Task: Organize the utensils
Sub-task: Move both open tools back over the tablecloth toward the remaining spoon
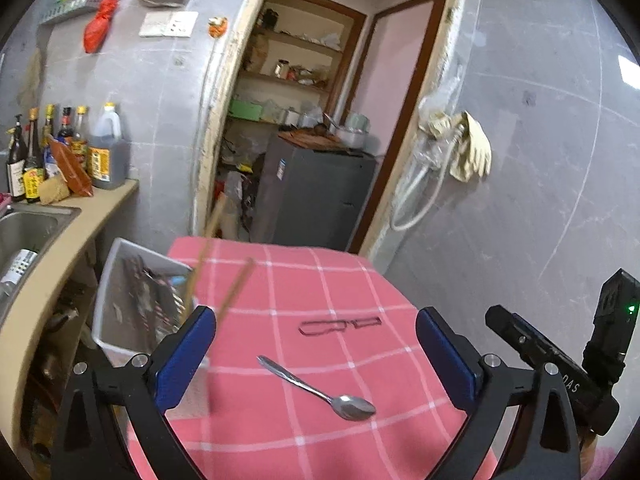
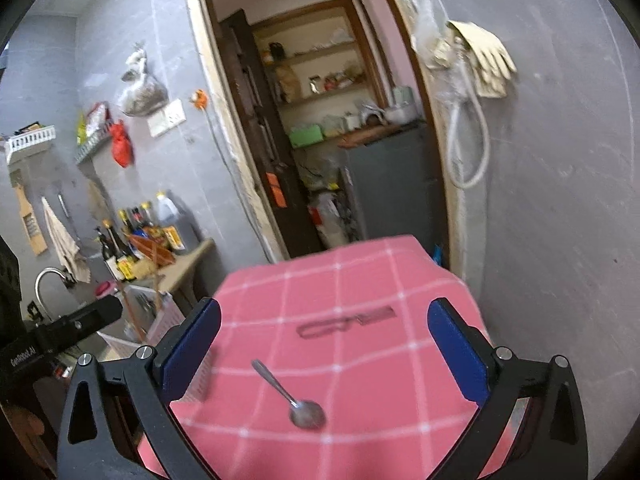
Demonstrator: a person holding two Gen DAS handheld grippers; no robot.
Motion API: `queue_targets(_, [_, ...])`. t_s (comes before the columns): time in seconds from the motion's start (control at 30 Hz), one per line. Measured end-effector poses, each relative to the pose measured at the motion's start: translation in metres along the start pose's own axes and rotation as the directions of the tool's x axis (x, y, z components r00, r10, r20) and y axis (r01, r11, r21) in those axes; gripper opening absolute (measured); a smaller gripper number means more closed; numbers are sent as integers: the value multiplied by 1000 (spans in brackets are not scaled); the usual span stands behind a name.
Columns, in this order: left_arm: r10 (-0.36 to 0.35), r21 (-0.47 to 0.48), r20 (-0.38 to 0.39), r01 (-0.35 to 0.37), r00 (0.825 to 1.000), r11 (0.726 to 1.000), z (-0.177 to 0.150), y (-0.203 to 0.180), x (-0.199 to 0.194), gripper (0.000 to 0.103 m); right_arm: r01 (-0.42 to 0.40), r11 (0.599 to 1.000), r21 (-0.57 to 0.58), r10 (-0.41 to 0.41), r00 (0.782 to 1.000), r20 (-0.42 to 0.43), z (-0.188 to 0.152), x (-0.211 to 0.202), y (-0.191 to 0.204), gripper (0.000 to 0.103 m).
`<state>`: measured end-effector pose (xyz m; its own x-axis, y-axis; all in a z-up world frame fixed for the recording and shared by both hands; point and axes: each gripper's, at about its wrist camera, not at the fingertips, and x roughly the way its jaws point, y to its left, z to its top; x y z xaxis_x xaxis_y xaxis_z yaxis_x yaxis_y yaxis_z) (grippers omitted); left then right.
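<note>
A metal spoon (image 1: 316,390) (image 2: 294,396) lies on the pink checked tablecloth (image 1: 320,272) (image 2: 340,280), bowl toward me. My left gripper (image 1: 316,316) is open, its blue pads wide apart above the cloth on either side of the spoon, not touching it. My right gripper (image 2: 326,306) is also open over the same spoon, with nothing between its pads. A white bin (image 1: 102,304) (image 2: 160,320) holding several utensils stands at the table's left edge. Two blurred wooden chopsticks (image 1: 236,288) are tilted over the bin's near corner, just beyond the left finger.
A counter with a steel sink (image 1: 28,232) and sauce bottles (image 1: 60,152) runs along the left. Behind the table a doorway opens onto a grey cabinet (image 1: 316,196) and shelves. A grey tiled wall with hanging gloves (image 1: 468,148) is on the right.
</note>
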<state>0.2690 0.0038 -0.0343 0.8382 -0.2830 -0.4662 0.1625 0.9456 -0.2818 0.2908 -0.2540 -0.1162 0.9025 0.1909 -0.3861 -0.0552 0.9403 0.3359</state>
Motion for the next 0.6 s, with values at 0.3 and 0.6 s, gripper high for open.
queue_targets(0.3, [-16,-9,-86,16,996,1000,-32,-26,26,101,59,998,23,-57,996,-74,-22,4,-46,102])
queue_targets(0.6, [83,-15,-125,-86,989,996,-66,-40,56,101,51,998,26,-47,991,-128,-35,25,-70,102])
